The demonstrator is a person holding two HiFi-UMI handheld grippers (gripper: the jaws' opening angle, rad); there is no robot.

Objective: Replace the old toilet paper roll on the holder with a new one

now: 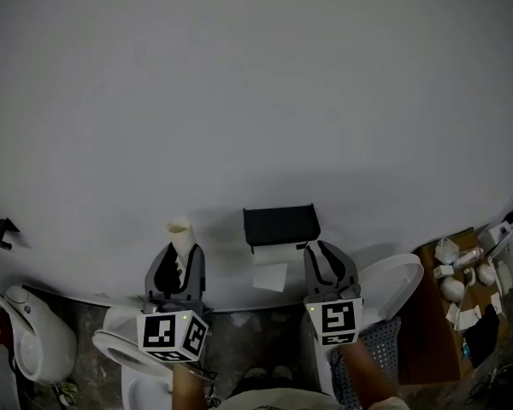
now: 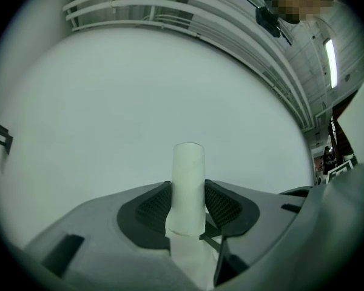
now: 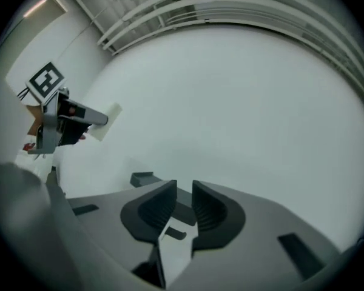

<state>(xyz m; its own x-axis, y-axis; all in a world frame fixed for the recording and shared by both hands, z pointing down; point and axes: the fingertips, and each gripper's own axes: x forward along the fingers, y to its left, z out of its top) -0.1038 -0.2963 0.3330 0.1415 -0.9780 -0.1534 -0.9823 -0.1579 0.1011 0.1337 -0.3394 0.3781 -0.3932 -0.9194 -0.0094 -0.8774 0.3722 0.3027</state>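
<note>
A black toilet paper holder (image 1: 280, 225) is fixed to the white wall, and white paper (image 1: 272, 270) hangs below its cover. Left of the holder, my left gripper (image 1: 179, 261) is shut on a bare pale cardboard tube (image 1: 180, 234) that stands upright out of the jaws. In the left gripper view the tube (image 2: 188, 180) is pinched between both pads. My right gripper (image 1: 329, 263) hovers just right of the holder; its jaws (image 3: 184, 202) stand a narrow gap apart with nothing between them. The right gripper view also catches the left gripper (image 3: 64, 119) with the tube (image 3: 107, 115).
A white toilet (image 1: 36, 342) stands at the lower left, and a seat (image 1: 120, 348) lies below my left gripper. On the right are a white lid (image 1: 395, 280), a grey mesh basket (image 1: 380, 348) and a brown surface with small items (image 1: 466, 293). A black hook (image 1: 0, 229) sits on the wall.
</note>
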